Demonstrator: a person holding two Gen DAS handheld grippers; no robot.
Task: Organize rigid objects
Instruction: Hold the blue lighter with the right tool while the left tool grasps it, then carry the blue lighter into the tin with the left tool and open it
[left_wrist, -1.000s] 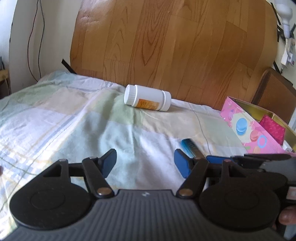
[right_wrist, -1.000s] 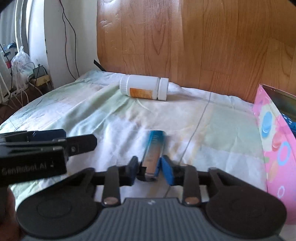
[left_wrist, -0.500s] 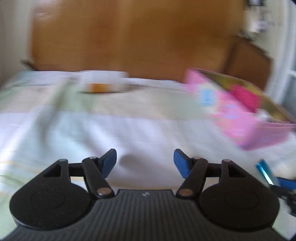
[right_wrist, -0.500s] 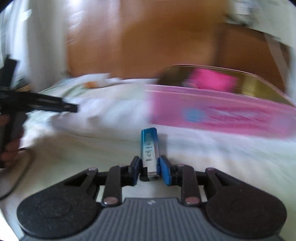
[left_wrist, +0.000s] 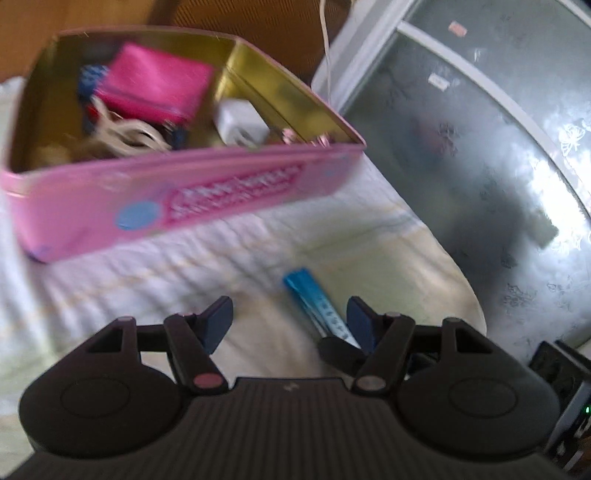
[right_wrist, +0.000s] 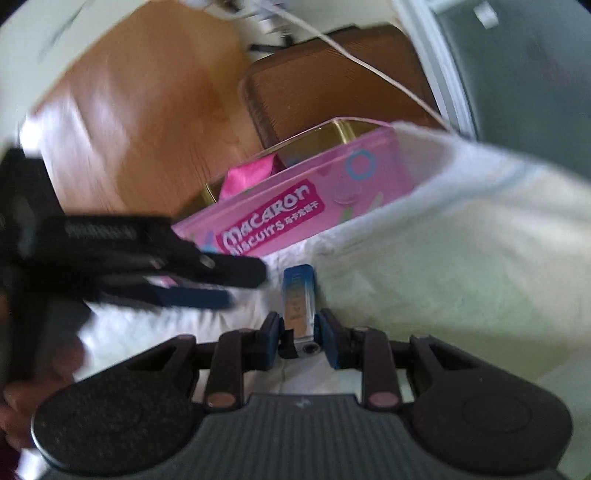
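Note:
My right gripper (right_wrist: 295, 334) is shut on a blue lighter (right_wrist: 298, 295), held above the bedsheet and pointing toward the pink macaron biscuit tin (right_wrist: 306, 206). In the left wrist view the lighter (left_wrist: 317, 306) shows just in front of my left gripper (left_wrist: 290, 321), which is open and empty. The open tin (left_wrist: 166, 206) lies ahead and to the left there, with a pink pouch (left_wrist: 155, 81), a white charger (left_wrist: 240, 123) and cords inside. My left gripper also shows at the left of the right wrist view (right_wrist: 192, 280).
The bed's right edge (left_wrist: 461, 280) drops off beside a frosted glass door (left_wrist: 498, 147). A wooden headboard (right_wrist: 140, 110) and a brown chair back (right_wrist: 325, 77) stand behind the tin. A white cable (right_wrist: 369, 66) hangs over it.
Both grippers have swung right, away from the white bottle and toward the pink tin. The right gripper has lifted the lighter off the sheet and carried it along.

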